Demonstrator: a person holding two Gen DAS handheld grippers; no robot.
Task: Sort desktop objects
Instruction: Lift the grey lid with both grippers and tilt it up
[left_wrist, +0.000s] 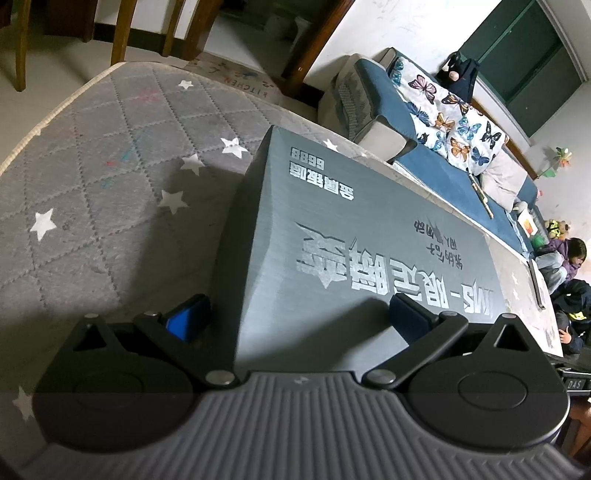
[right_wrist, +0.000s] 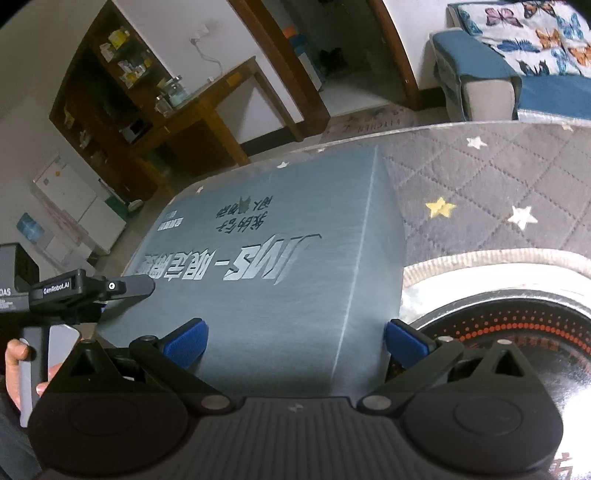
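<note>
A large dark grey box (left_wrist: 354, 236) with silver lettering lies on the grey quilted star-patterned table cover (left_wrist: 110, 166). My left gripper (left_wrist: 299, 317) straddles its near left end, one blue pad (left_wrist: 186, 319) beside the box's side and the other pad (left_wrist: 410, 314) on its top, jaws wide. The box fills the right wrist view (right_wrist: 280, 258). My right gripper (right_wrist: 295, 341) straddles its near right end with blue pads (right_wrist: 184, 341) spread on either side. The left gripper's finger also shows in the right wrist view (right_wrist: 122, 288), at the box's left end.
A round black glossy appliance (right_wrist: 517, 325) with red dots sits right of the box. A blue sofa with a butterfly blanket (left_wrist: 454, 122) stands beyond the table. Wooden chairs (left_wrist: 122, 33) and a wooden sideboard (right_wrist: 184, 110) stand on the floor behind.
</note>
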